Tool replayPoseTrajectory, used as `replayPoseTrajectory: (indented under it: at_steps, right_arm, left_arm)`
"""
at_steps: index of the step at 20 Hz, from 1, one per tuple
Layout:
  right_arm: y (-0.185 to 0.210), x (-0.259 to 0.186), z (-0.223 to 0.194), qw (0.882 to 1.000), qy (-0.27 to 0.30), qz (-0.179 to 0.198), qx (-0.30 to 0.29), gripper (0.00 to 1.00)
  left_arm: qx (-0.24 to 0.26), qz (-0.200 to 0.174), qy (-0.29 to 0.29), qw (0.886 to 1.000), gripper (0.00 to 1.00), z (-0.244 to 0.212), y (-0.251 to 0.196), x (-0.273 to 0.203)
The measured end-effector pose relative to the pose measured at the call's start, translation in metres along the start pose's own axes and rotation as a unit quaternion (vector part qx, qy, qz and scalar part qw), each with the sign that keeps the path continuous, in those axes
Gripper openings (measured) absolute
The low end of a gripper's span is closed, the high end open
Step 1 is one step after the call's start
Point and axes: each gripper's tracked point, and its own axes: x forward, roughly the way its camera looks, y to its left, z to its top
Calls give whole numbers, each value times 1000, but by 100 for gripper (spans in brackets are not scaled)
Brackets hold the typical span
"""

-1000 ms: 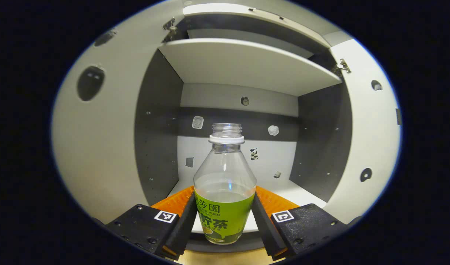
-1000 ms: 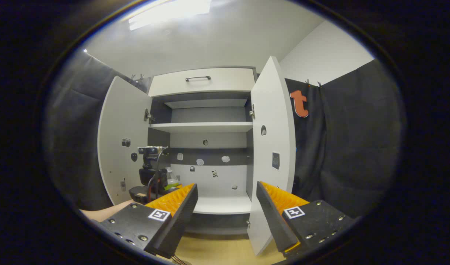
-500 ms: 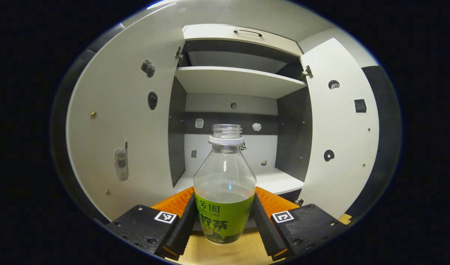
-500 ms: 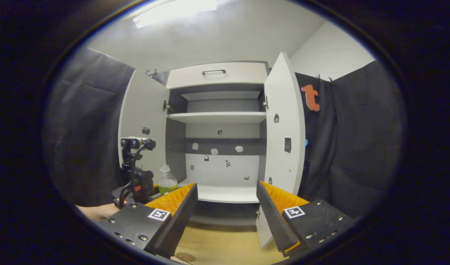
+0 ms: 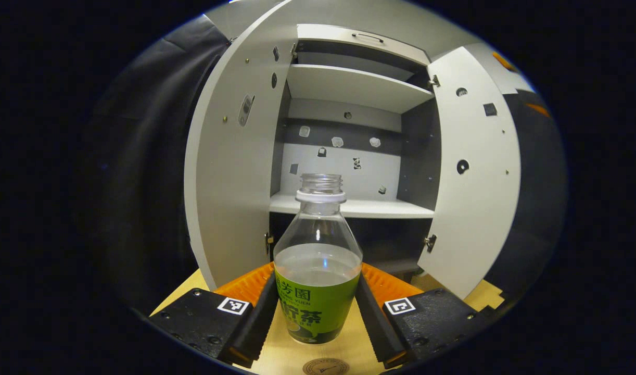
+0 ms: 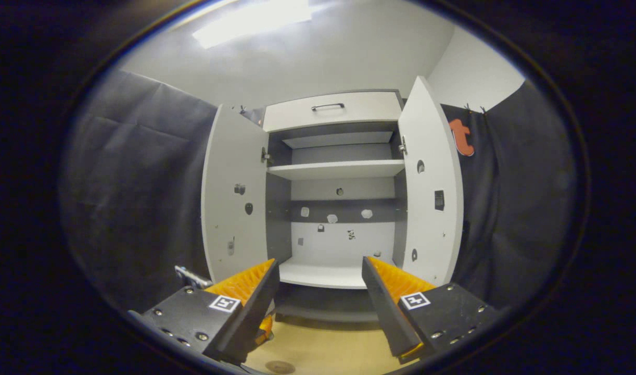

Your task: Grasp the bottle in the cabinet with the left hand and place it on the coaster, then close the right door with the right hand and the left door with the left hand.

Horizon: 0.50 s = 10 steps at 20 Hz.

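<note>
My left gripper [image 5: 318, 307] is shut on the bottle [image 5: 318, 260], a clear uncapped bottle with a green label and some liquid inside. It hangs upright above the wooden table, out in front of the cabinet [image 5: 349, 156]. A round brown coaster [image 5: 326, 366] lies on the table just below and in front of the bottle. Both cabinet doors stand open: the left door [image 5: 234, 172] and the right door [image 5: 474, 172]. My right gripper [image 6: 320, 307] is open with nothing between its fingers, facing the cabinet [image 6: 339, 208]. The coaster [image 6: 280, 366] lies low on the table there.
The cabinet has a white lower shelf [image 6: 323, 273], an upper shelf [image 6: 339, 169] and a drawer with a handle [image 6: 331, 109] on top. Black cloth walls stand on both sides. The wooden table [image 6: 328, 344] runs in front of the cabinet.
My left gripper has carried the bottle out of the cabinet, back and down over the table, and the coaster has come into view below it. My right gripper has drawn back a little.
</note>
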Motion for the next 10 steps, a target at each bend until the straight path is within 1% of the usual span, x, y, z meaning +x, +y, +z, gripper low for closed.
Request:
replayPoseTrajectory:
  at_steps: [2, 5, 7, 9, 10]
  right_arm:
    - [3, 3, -2, 1000, -1, 3, -5, 96]
    - [1, 7, -10, 1000, 10, -2, -6, 96]
    - [-1, 9, -18, 1000, 21, -5, 3, 96]
    - [-3, 12, -22, 1000, 25, -3, 12, 96]
    - [-6, 14, -24, 1000, 26, -3, 16, 99]
  left_arm:
    - [12, -4, 6, 1000, 80, -27, 0, -5]
    - [-8, -19, 15, 1000, 80, -55, -8, -9]
    - [-8, -27, 11, 1000, 81, -66, -13, -11]
    - [16, -36, 2, 999, 81, -78, -19, -11]
    - [29, -40, 8, 999, 81, -89, -21, -13]
